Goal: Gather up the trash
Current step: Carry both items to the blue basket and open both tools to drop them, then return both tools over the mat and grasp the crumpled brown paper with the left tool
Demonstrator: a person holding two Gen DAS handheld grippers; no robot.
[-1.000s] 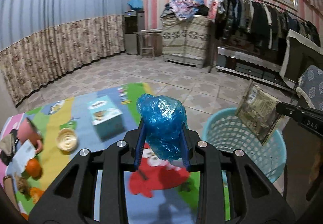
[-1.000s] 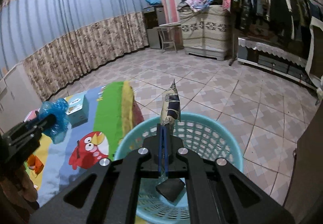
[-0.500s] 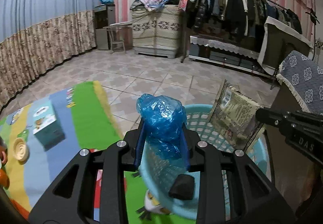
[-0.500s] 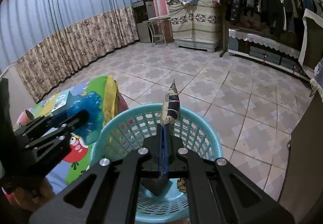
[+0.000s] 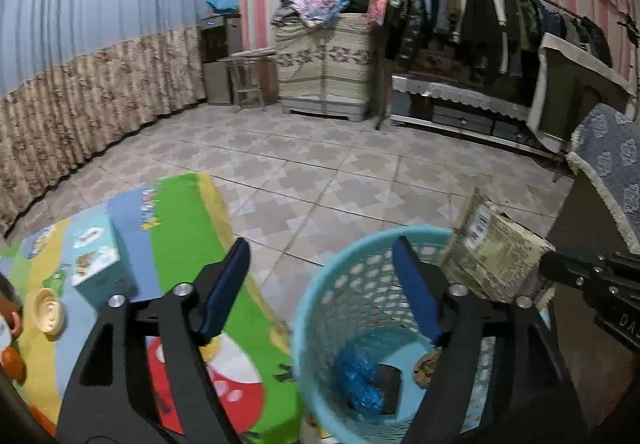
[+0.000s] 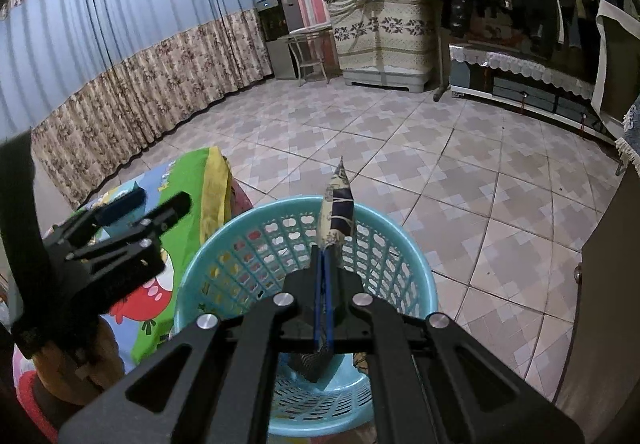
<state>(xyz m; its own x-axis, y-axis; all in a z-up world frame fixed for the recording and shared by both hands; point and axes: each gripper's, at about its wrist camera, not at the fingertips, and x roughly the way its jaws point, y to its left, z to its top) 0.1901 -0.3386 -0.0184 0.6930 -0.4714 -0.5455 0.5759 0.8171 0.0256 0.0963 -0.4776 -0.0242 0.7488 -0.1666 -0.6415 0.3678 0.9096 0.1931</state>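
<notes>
My left gripper (image 5: 320, 244) hangs over the near rim of the teal mesh basket (image 5: 298, 328). Its jaws are opening wide, with nothing between them. The crumpled blue plastic bag (image 5: 358, 380) lies at the bottom of the basket beside a dark flat piece (image 5: 386, 388). My right gripper (image 6: 323, 256) is shut on a flat printed snack wrapper (image 6: 336, 212) and holds it upright above the basket (image 6: 400, 240). In the left wrist view that wrapper (image 5: 496, 256) sits at the basket's right rim. The left gripper (image 6: 158, 204) also shows in the right wrist view, left of the basket.
A colourful play mat (image 5: 180, 228) lies left of the basket, with a tissue box (image 5: 100, 268) and a small cream cup (image 5: 49, 314) on it. Tiled floor stretches beyond. A dark cabinet (image 5: 592, 212) stands at the right, and a clothes rack (image 5: 480, 16) lines the far wall.
The left gripper swung right from over the mat to over the basket, then opened. The blue bag has dropped into the basket. The right gripper has kept its hold on the wrapper.
</notes>
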